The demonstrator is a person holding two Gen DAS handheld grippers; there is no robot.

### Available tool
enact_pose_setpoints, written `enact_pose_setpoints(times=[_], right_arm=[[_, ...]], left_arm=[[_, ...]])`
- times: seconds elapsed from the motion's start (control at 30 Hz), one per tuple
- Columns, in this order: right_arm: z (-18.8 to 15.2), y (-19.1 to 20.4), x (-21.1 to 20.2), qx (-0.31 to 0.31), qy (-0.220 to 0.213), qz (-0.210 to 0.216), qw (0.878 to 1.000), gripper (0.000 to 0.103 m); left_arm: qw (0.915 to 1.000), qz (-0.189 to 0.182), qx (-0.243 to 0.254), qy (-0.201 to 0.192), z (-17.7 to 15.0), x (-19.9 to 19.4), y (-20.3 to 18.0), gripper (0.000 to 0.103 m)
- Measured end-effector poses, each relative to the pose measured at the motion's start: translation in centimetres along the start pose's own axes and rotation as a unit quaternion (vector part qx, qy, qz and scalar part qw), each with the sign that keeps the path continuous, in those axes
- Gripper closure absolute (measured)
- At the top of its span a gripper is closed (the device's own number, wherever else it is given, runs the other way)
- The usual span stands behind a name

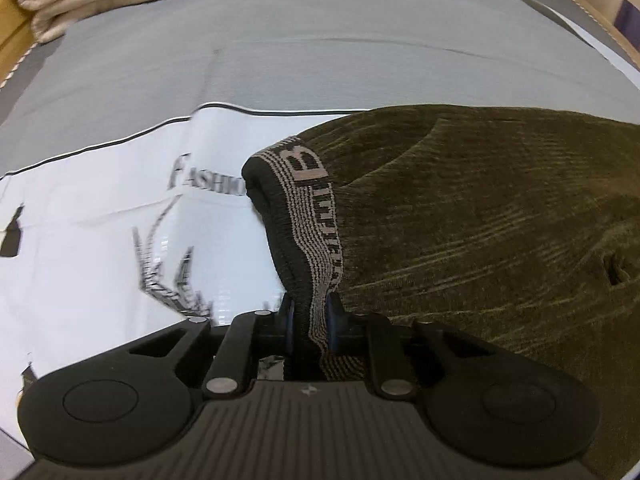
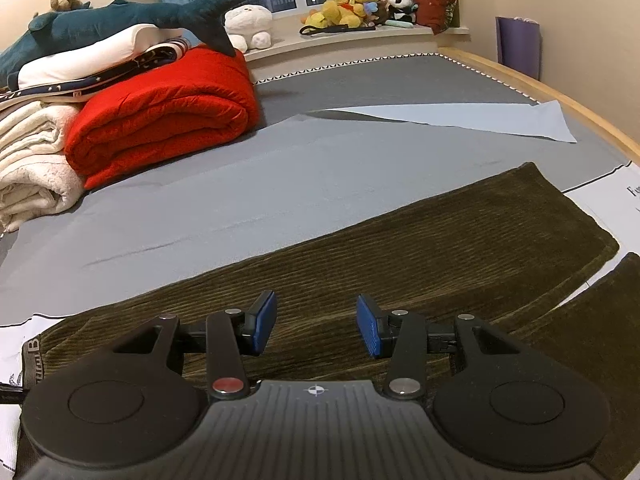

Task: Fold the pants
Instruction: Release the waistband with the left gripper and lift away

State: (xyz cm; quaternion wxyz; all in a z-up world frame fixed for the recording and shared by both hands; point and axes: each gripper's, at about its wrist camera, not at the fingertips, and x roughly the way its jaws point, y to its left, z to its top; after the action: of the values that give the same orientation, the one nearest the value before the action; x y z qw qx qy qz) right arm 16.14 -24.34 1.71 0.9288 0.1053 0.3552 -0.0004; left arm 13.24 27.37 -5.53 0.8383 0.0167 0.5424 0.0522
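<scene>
Dark olive corduroy pants (image 1: 480,208) lie on a white printed plastic sheet (image 1: 100,208) on the bed. My left gripper (image 1: 310,320) is shut on the patterned elastic waistband (image 1: 308,208) and lifts it a little off the sheet. In the right wrist view the pants (image 2: 420,240) stretch away to the right, two legs side by side, the far leg's cuff (image 2: 576,216) near the bed's right edge. My right gripper (image 2: 316,326) is open and empty, just above the upper part of the far leg. The waistband (image 2: 32,360) shows at the lower left.
A grey sheet (image 2: 240,184) covers the bed. A folded red quilt (image 2: 168,116), white blankets (image 2: 28,168) and a plush shark (image 2: 120,20) are stacked at the back left. Plush toys (image 2: 356,0) sit on the window sill. The wooden bed frame (image 2: 560,92) runs along the right.
</scene>
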Motion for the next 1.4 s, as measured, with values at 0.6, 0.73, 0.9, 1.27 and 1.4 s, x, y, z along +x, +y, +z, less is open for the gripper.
enact_pose_setpoints(times=[0.6, 0.73, 0.9, 1.27, 1.4], right_arm=[[0.0, -0.1, -0.1, -0.001, 0.004, 0.004, 1.0, 0.056], [-0.1, -0.1, -0.1, -0.004, 0.006, 0.005, 1.0, 0.056], [0.1, -0.4, 0.0, 0.003, 0.009, 0.004, 1.0, 0.056], [0.3, -0.4, -0.3, 0.016, 0.01, 0.011, 1.0, 0.056], [0.2, 0.0, -0.3, 0.019, 0.013, 0.019, 1.0, 0.056]], left_arm=[[0.9948, -0.033, 0.087, 0.041, -0.8, -2.0, -4.7, 0.065], [0.993, -0.019, 0.108, 0.043, -1.1, -2.0, -5.8, 0.066], [0.9963, -0.038, 0.075, 0.018, 0.4, -3.7, -6.3, 0.063], [0.987, -0.086, -0.097, -0.095, 5.3, -6.9, -3.0, 0.061], [0.9827, -0.096, -0.119, -0.105, 5.9, -6.0, -3.7, 0.066]])
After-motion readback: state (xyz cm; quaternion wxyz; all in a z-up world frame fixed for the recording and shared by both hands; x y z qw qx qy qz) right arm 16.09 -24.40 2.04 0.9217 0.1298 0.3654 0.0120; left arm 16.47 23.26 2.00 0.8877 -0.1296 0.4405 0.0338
